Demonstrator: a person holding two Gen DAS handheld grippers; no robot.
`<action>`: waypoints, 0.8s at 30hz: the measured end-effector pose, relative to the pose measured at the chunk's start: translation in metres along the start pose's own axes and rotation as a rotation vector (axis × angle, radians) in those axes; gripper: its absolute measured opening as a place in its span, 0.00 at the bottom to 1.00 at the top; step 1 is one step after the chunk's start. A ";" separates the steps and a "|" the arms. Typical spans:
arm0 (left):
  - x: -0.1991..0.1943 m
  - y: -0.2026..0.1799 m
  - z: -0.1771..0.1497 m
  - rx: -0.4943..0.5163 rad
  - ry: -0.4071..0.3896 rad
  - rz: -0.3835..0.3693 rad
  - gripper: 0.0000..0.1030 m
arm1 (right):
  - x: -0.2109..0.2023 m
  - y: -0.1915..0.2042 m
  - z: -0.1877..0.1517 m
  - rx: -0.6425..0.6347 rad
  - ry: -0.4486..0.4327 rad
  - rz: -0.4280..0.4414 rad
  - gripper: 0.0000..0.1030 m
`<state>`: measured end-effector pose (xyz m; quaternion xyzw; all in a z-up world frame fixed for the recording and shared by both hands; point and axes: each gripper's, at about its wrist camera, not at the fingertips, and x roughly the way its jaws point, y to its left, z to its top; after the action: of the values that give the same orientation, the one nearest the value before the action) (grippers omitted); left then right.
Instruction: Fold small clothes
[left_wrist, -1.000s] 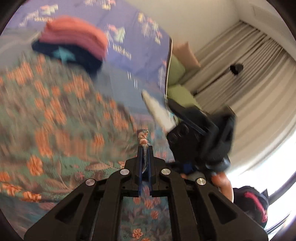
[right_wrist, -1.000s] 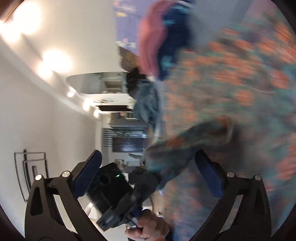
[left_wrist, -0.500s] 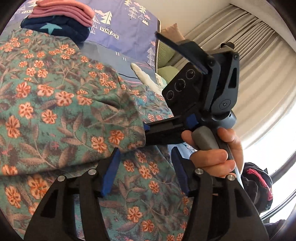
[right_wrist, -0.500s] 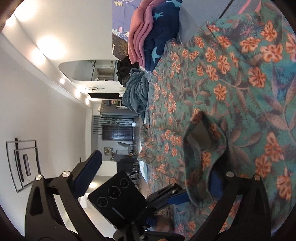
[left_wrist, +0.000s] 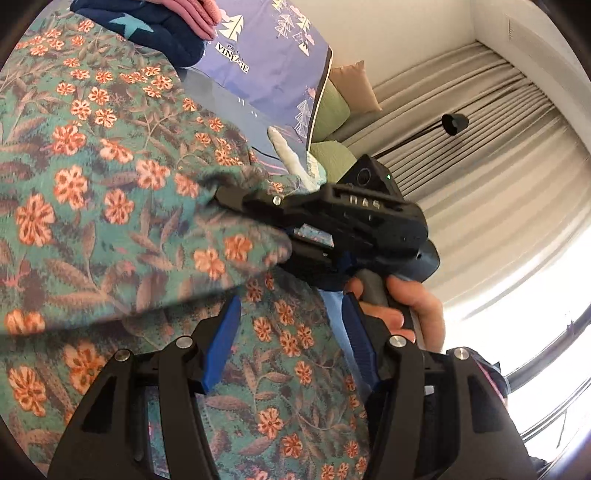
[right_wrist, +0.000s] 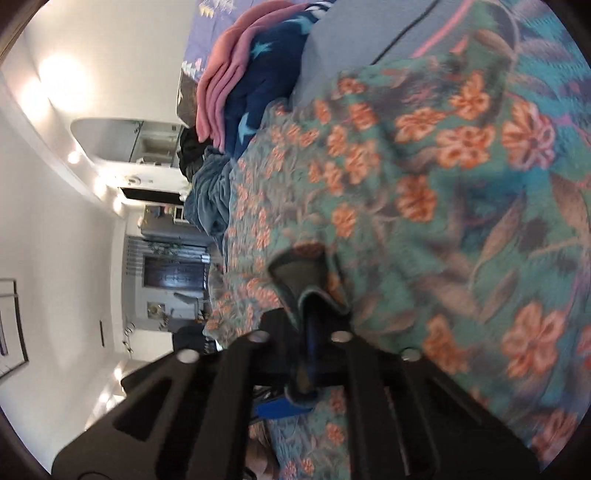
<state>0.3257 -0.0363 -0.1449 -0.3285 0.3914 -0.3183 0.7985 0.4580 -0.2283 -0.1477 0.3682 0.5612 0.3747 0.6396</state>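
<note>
A teal garment with orange flowers (left_wrist: 110, 206) lies spread over the bed and fills most of both views. In the right wrist view my right gripper (right_wrist: 314, 302) is shut on a bunched fold at the garment's (right_wrist: 443, 184) edge, with cloth wrapped over the fingertips. From the left wrist camera the right gripper (left_wrist: 225, 195) shows side-on, its tips buried in a raised flap, with a hand (left_wrist: 410, 306) on its handle. Just above a flat part of the garment, my left gripper (left_wrist: 290, 343) stands open. Nothing is between its blue pads (left_wrist: 221, 343).
A folded stack of pink and star-printed navy clothes (right_wrist: 236, 92) sits at the far end of the bed, also seen as the stack (left_wrist: 166, 26). A crumpled blue-grey cloth pile (right_wrist: 210, 199) lies beside it. A purple tree-print sheet (left_wrist: 273, 48), green cushions (left_wrist: 332, 107) and curtains (left_wrist: 480, 166) are beyond.
My right gripper, wide open before, has shut on the garment's edge. My left gripper, shut on the fabric a second ago, opened, let go and sank a little.
</note>
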 end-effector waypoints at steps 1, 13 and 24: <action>0.001 -0.001 0.000 0.007 0.004 0.009 0.56 | -0.004 0.002 -0.001 -0.010 -0.014 0.003 0.04; 0.001 -0.006 0.001 0.024 0.004 -0.023 0.59 | -0.034 0.044 -0.020 -0.205 -0.044 -0.095 0.04; 0.003 -0.006 0.001 0.027 0.019 -0.013 0.59 | -0.028 0.016 -0.016 -0.126 -0.060 -0.178 0.37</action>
<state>0.3268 -0.0422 -0.1412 -0.3173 0.3923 -0.3318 0.7971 0.4389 -0.2457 -0.1222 0.2873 0.5475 0.3396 0.7088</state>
